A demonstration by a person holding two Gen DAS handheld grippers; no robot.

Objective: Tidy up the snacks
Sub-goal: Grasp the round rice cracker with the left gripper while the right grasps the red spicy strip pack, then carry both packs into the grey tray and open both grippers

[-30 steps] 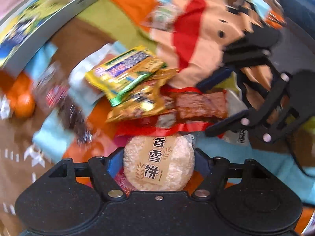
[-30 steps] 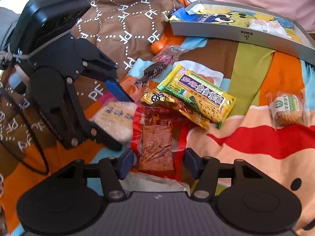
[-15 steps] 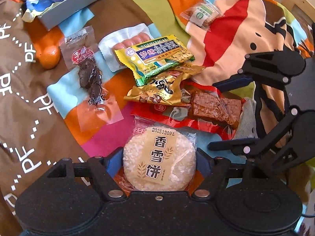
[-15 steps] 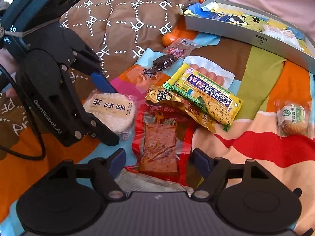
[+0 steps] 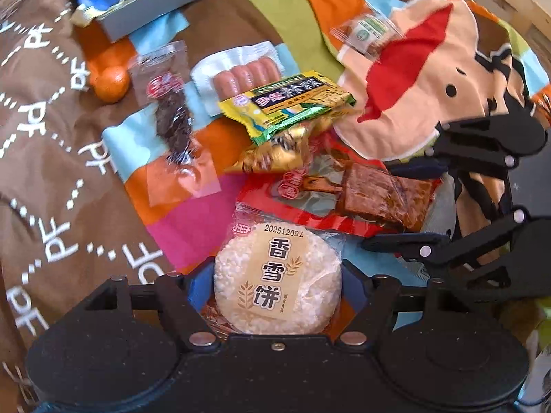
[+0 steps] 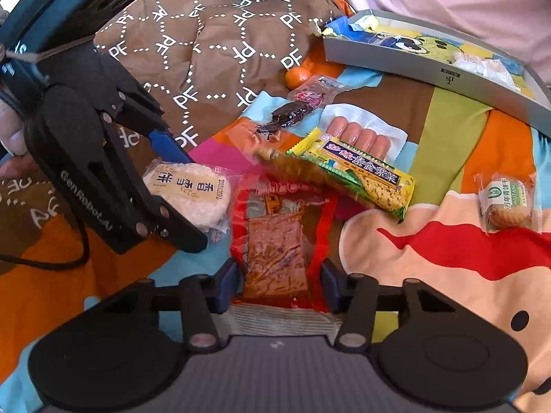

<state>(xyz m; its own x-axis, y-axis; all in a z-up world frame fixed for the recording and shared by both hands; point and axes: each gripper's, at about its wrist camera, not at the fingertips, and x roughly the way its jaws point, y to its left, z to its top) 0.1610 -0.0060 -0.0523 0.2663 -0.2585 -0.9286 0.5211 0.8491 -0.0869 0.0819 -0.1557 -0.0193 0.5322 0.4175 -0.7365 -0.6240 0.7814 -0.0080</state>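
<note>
Showing the left wrist view first: the left claw (image 5: 277, 284) is closed on a round rice cracker (image 5: 277, 284) in a clear wrapper, its blue pads pressed against the cracker's two sides. Just beyond it lies a red packet of dried tofu (image 5: 347, 196) on a patchwork bedspread (image 5: 186, 237), with the right claw (image 5: 418, 206) straddling the packet's far end from the right. Farther off, a gold snack packet (image 5: 275, 156) lies partly under a yellow-green cereal bar (image 5: 286, 103), which overlaps a sausage pack (image 5: 241, 74). To the left lie a clear packet of dark dried meat (image 5: 172, 120) and a mandarin (image 5: 110, 82); a wrapped biscuit (image 5: 368, 32) lies apart at upper right, and a grey tray (image 5: 165, 13) sits at the top edge. Turning to the right wrist view: the right claw (image 6: 279, 284) is partly open, its blue fingertips (image 6: 227, 284) either side of the dried tofu packet (image 6: 279, 241); whether they press it cannot be told. At left, the left claw (image 6: 179, 192) grips the rice cracker (image 6: 189, 192), and part of a hand (image 6: 10, 130) shows behind it. The cereal bar (image 6: 358, 175), sausage pack (image 6: 361, 134), dried meat (image 6: 292, 110), mandarin (image 6: 298, 77), biscuit (image 6: 506, 203) and tray (image 6: 430, 69) lie beyond, beside a brown patterned cloth (image 6: 213, 34).
</note>
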